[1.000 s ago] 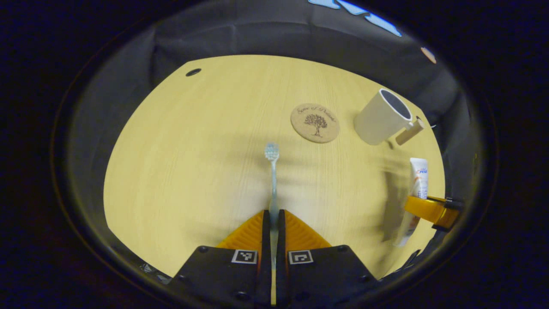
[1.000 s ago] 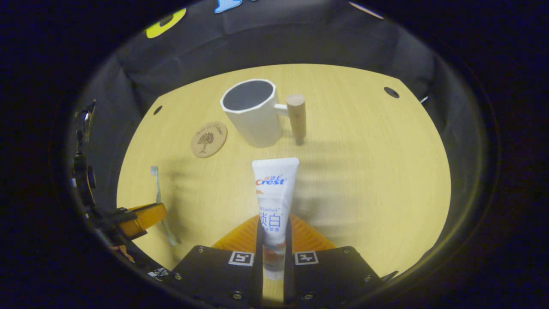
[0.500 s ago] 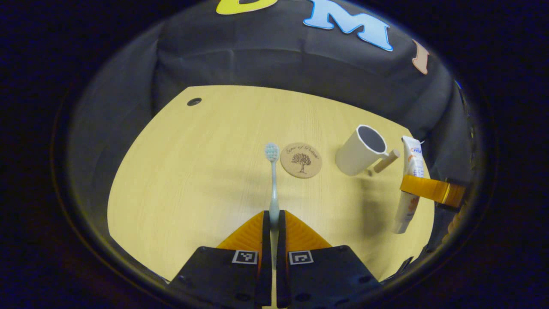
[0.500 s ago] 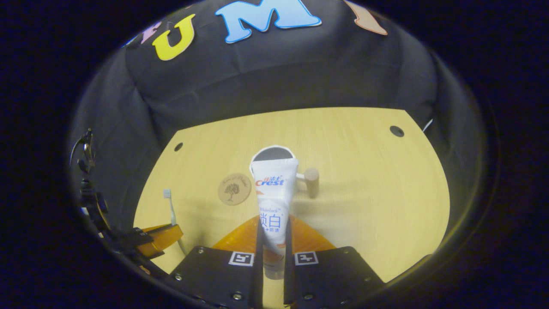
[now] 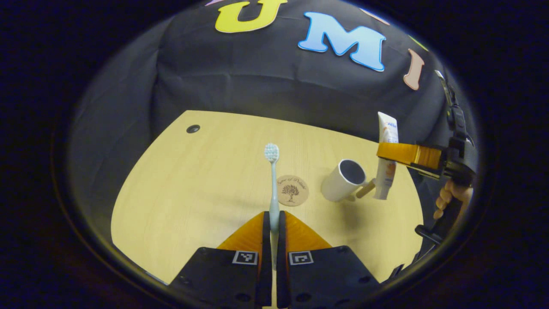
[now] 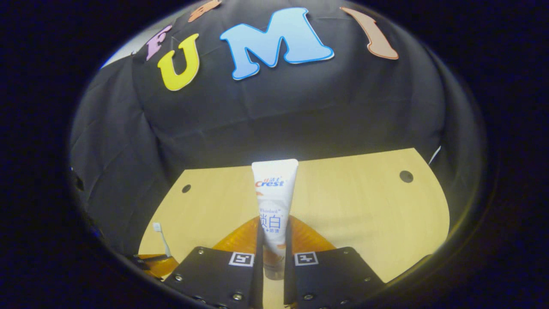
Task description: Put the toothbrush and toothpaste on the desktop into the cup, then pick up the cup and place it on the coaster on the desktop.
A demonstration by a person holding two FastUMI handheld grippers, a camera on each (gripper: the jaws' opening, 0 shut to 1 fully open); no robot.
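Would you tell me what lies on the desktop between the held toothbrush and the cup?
In the left gripper view, the coaster lies on the desktop between the toothbrush and the cup.

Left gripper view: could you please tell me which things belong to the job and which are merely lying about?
Job:
toothbrush, held by left gripper
toothpaste, held by right gripper
cup
coaster

Lying about:
nothing loose; just the desk, its hole and the wall

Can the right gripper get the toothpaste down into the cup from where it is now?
Probably yes. The right gripper holds the toothpaste upright beside the cup, whose mouth looks open, and nothing stands between them.
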